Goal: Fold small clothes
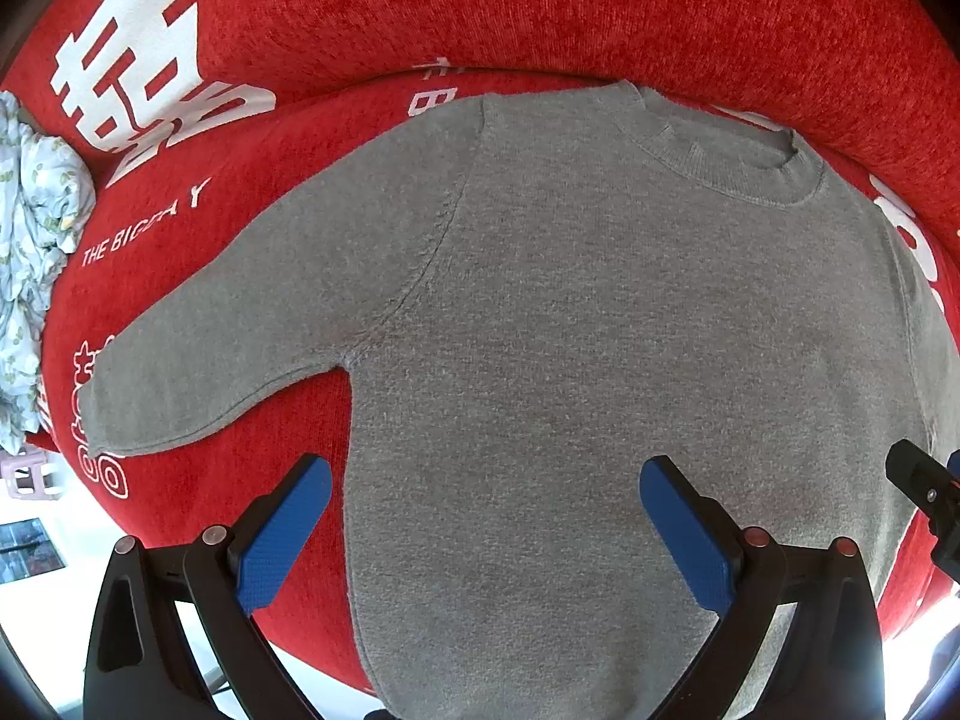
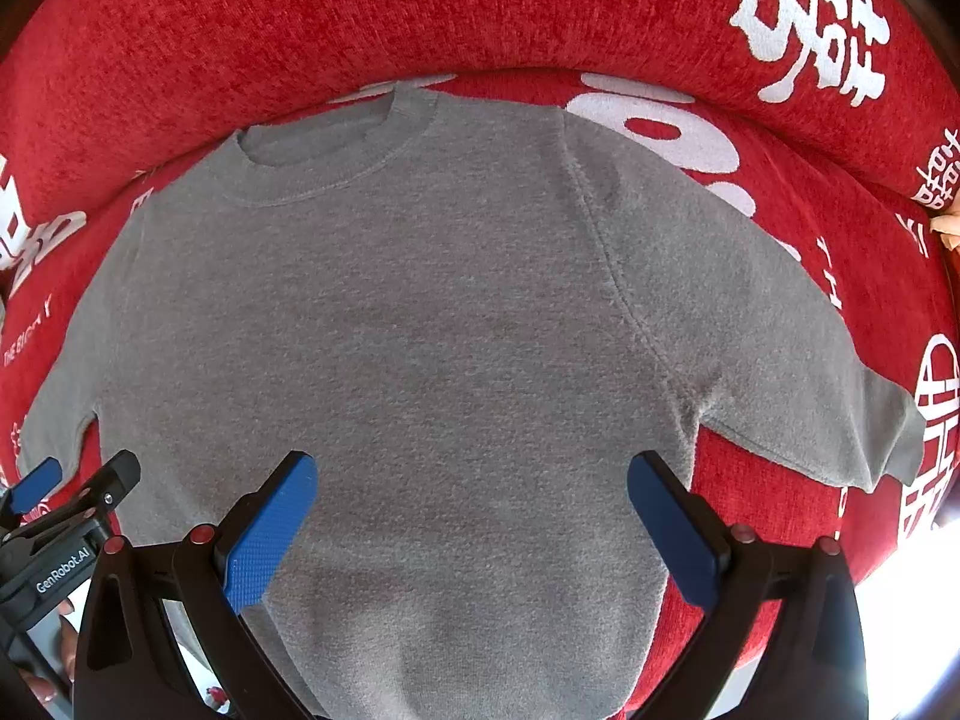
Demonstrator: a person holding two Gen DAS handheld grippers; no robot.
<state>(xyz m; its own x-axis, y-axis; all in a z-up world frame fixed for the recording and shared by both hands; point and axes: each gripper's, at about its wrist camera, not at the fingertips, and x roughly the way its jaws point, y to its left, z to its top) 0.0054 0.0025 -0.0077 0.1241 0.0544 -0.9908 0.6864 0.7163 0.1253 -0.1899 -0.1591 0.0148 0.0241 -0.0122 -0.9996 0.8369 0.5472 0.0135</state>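
A small grey knit sweater [image 1: 540, 312] [image 2: 420, 324] lies flat on a red sofa seat, collar toward the backrest, both sleeves spread outward. My left gripper [image 1: 486, 474] hovers open over the sweater's lower left side, its blue pads [image 1: 282, 540] wide apart, one over red fabric, one over the body. My right gripper [image 2: 471, 471] hovers open over the lower right part of the body, with nothing between its fingers. The left sleeve [image 1: 198, 360] reaches left; the right sleeve [image 2: 810, 396] reaches right. Each gripper's edge shows in the other's view.
The red sofa [image 1: 540, 18] with white printed characters has a raised backrest behind the sweater. A crumpled pale patterned cloth [image 1: 36, 252] lies at the far left of the seat. The seat's front edge runs just below the grippers, with bright floor beyond.
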